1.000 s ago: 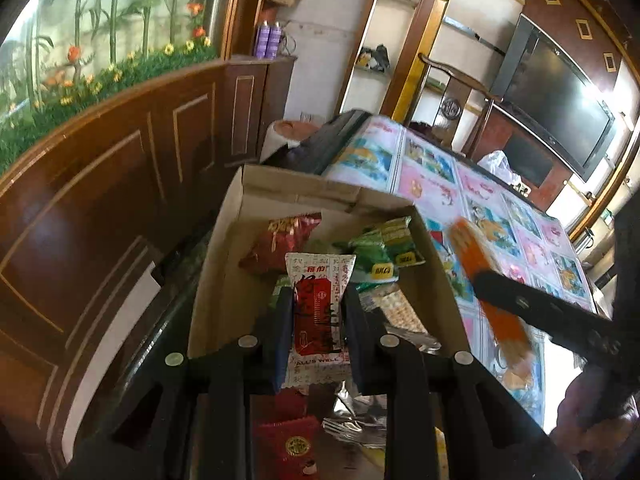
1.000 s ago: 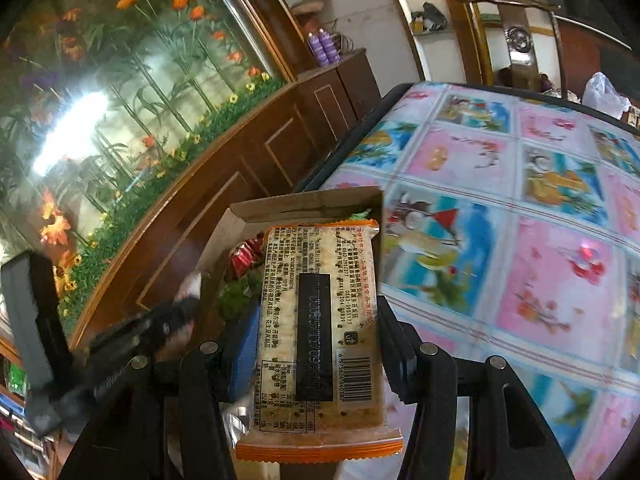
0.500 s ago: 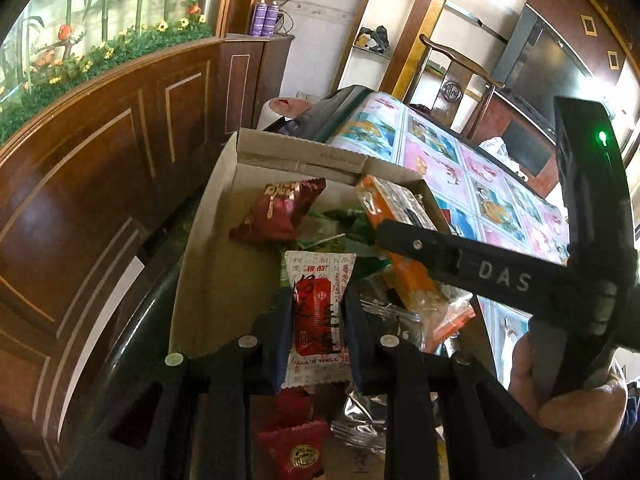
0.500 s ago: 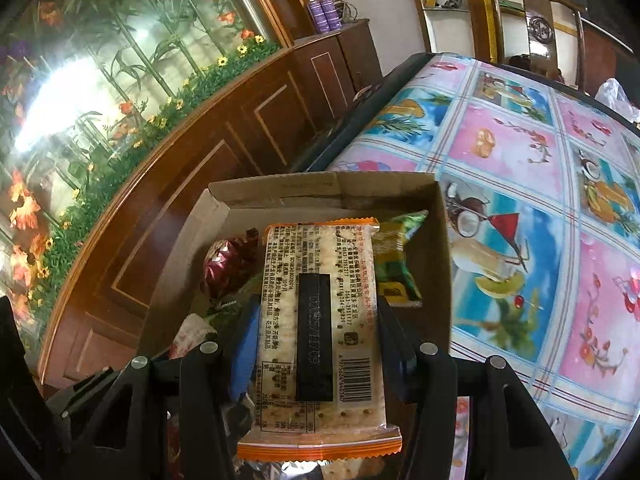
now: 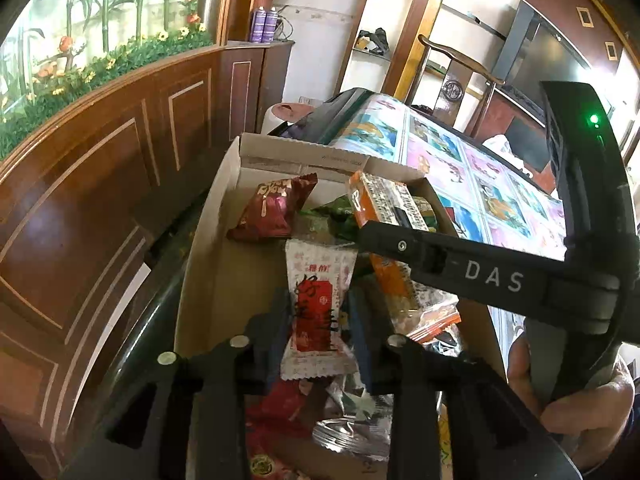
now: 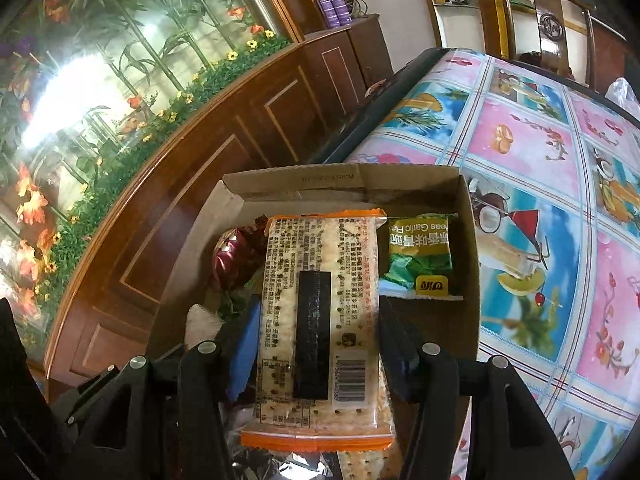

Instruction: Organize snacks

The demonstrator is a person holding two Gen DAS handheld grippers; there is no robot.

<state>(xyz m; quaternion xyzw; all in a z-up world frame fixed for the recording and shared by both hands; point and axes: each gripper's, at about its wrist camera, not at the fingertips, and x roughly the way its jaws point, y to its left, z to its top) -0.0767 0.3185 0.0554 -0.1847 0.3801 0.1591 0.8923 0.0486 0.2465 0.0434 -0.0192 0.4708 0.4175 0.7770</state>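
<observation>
**Left-wrist view: both grippers over the snack box**

Left gripper (image 5: 318,320) hangs over the cardboard box (image 5: 208,248) with a white-and-red snack sachet (image 5: 316,308) between its jaws; the jaws are opening, and a narrow gap shows on each side of the sachet. Right gripper (image 6: 318,320) reaches in from the right, a hand (image 5: 576,404) on its handle. Its jaws, also opening, flank an orange-edged cracker packet (image 6: 320,320), pads close against the packet's sides; contact cannot be told. Inside the box, a dark red pouch (image 5: 276,212) lies far left, and a green garlic-pea packet (image 6: 420,256) lies far right. The box sits at the left edge of a fruit-patterned tablecloth (image 6: 560,200).
</observation>
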